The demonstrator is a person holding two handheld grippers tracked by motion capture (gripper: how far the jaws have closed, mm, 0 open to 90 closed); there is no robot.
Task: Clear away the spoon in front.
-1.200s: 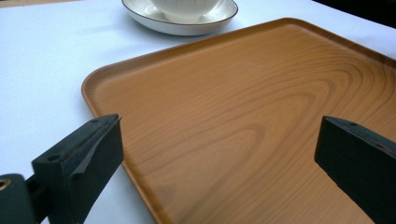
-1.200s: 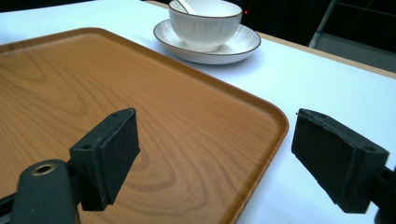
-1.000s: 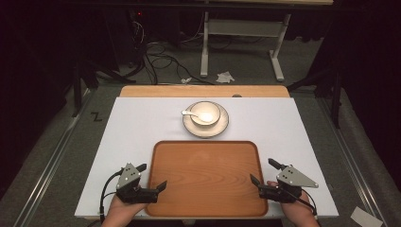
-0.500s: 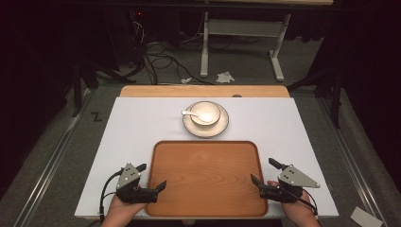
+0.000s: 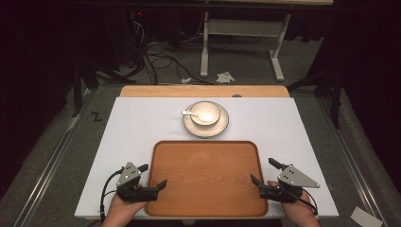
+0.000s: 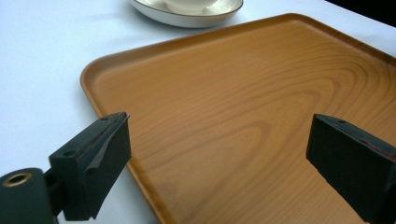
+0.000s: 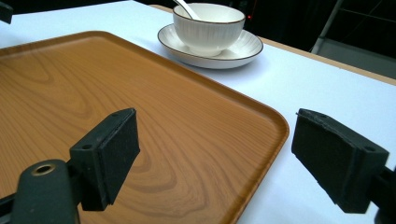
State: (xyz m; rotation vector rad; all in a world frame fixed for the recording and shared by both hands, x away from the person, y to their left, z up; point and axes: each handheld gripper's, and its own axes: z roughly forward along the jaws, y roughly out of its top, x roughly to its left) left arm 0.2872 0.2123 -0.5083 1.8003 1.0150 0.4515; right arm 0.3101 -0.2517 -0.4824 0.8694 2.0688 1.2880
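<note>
Two grippers sit at the near corners of a wooden tray [image 5: 206, 177], one on each side. The left gripper [image 5: 152, 178], held in the person's left hand [image 5: 124, 206], straddles the tray's left edge: in the left gripper view one black jaw hangs over the white tabletop [image 5: 142, 127] just outside the raised rim and the other over the wood grain inside it. Its jaws stand spread wide and have just been closing slightly; the rim lies between them, with neither pad pressing on it.

The right gripper [image 5: 265, 174], in the right hand [image 5: 298, 213], mirrors this at the tray's right edge. In the right gripper view its jaws are also spread apart, one above the tray's floor and one above the table beyond the rounded corner, pinching nothing.

The tray lies flat on the white surface near the person's side, with its bare floor showing. Just beyond its far edge, apart from it, stands a white ribbed bowl [image 5: 205, 113] with a dark rim on a matching saucer [image 5: 222, 126]. A white spoon [image 5: 189, 113] rests in the bowl, its handle leaning out to the left in the high view. Cables [image 5: 156, 49] lie on the floor past the table.
</note>
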